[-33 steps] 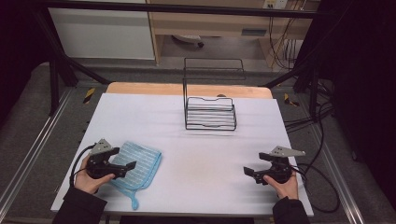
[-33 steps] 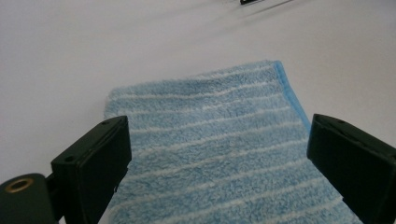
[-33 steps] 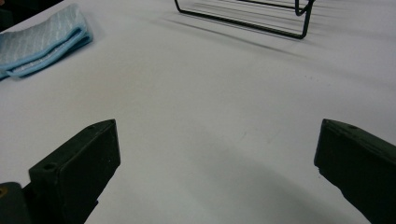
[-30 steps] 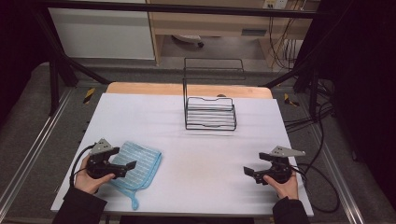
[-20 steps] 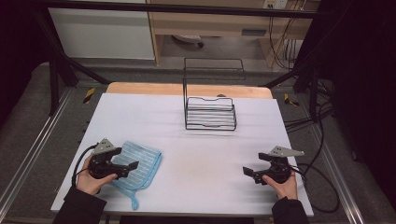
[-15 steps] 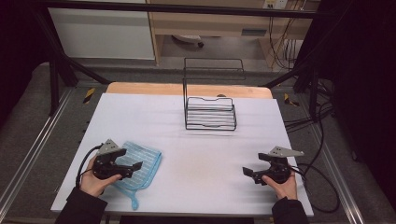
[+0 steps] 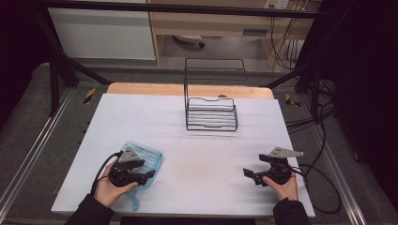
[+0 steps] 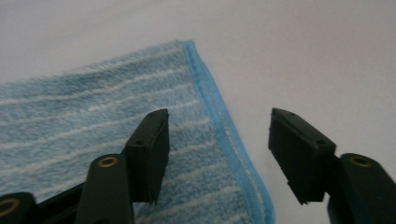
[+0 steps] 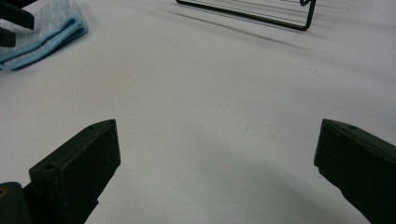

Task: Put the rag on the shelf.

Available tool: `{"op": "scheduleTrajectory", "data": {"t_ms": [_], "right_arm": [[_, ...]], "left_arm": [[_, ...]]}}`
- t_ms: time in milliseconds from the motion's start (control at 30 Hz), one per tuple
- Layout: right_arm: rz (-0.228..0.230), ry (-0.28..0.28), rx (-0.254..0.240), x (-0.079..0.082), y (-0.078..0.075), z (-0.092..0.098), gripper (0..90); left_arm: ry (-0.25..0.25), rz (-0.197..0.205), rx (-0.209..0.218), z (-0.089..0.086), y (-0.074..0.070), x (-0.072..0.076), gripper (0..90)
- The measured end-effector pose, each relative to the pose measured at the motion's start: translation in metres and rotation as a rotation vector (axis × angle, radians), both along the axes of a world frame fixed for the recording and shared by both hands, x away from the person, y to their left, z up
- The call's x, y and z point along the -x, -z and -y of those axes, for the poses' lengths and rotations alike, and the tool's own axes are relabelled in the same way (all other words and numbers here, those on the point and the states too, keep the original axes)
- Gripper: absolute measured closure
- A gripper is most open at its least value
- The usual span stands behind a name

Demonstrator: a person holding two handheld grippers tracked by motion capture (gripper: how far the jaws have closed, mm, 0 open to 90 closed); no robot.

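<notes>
The left gripper (image 8: 218, 156) hung spread over the hemmed edge of the blue towel (image 8: 98, 140) at the white desk's (image 7: 202, 154) near left. The right gripper (image 9: 217, 170) gaped wide above bare desk, well apart from the wire rack (image 7: 211, 112).

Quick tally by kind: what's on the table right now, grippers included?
Blue striped towel: 1
Black wire rack: 1
Grippers, both open: 2, the left gripper and the right gripper
Total: 4
</notes>
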State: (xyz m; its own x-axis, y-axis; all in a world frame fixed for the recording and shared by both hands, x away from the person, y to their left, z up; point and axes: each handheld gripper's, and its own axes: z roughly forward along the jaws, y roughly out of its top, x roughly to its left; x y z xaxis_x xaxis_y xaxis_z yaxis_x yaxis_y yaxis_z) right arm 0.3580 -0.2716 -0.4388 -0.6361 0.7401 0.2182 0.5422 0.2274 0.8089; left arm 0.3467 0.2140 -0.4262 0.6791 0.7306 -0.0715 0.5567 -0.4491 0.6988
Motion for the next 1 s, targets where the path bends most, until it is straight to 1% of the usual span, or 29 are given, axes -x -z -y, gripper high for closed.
{"op": "scheduleTrajectory", "data": {"t_ms": [100,200,267,467,700,767,833,867,900,1000], "right_arm": [[0.0,0.001,-0.001,0.0,0.0,0.0,1.0],[-0.001,0.001,0.0,0.0,0.0,0.0,1.0],[-0.001,0.002,0.0,0.0,0.0,0.0,1.0],[-0.002,0.003,0.001,0.0,0.0,0.0,1.0],[-0.008,0.004,0.0,0.0,0.0,-0.001,1.0],[-0.007,0.003,0.003,0.0,0.0,-0.001,1.0],[-0.008,0.005,0.001,0.0,0.0,-0.001,1.0],[-0.006,0.002,0.004,0.0,0.0,0.0,1.0],[-0.006,0.002,0.004,0.0,0.0,0.0,1.0],[-0.006,0.002,0.004,0.0,0.0,0.0,1.0]], "left_arm": [[0.013,-0.013,-0.034,0.007,0.004,0.003,44.1],[0.0,-0.009,-0.058,0.008,0.006,0.003,46.7],[-0.004,-0.016,-0.055,0.008,0.008,0.003,48.3],[-0.009,-0.003,-0.092,0.01,0.013,0.005,51.4],[-0.026,-0.002,-0.12,0.012,0.013,0.005,60.7],[-0.031,-0.008,-0.124,0.012,0.012,0.005,62.1],[-0.031,-0.012,-0.122,0.012,0.012,0.005,70.8],[-0.042,-0.01,-0.128,0.011,0.011,0.005,80.0],[-0.042,-0.012,-0.135,0.01,0.011,0.004,80.0],[-0.037,-0.038,-0.104,0.006,0.01,0.001,80.6]]}}
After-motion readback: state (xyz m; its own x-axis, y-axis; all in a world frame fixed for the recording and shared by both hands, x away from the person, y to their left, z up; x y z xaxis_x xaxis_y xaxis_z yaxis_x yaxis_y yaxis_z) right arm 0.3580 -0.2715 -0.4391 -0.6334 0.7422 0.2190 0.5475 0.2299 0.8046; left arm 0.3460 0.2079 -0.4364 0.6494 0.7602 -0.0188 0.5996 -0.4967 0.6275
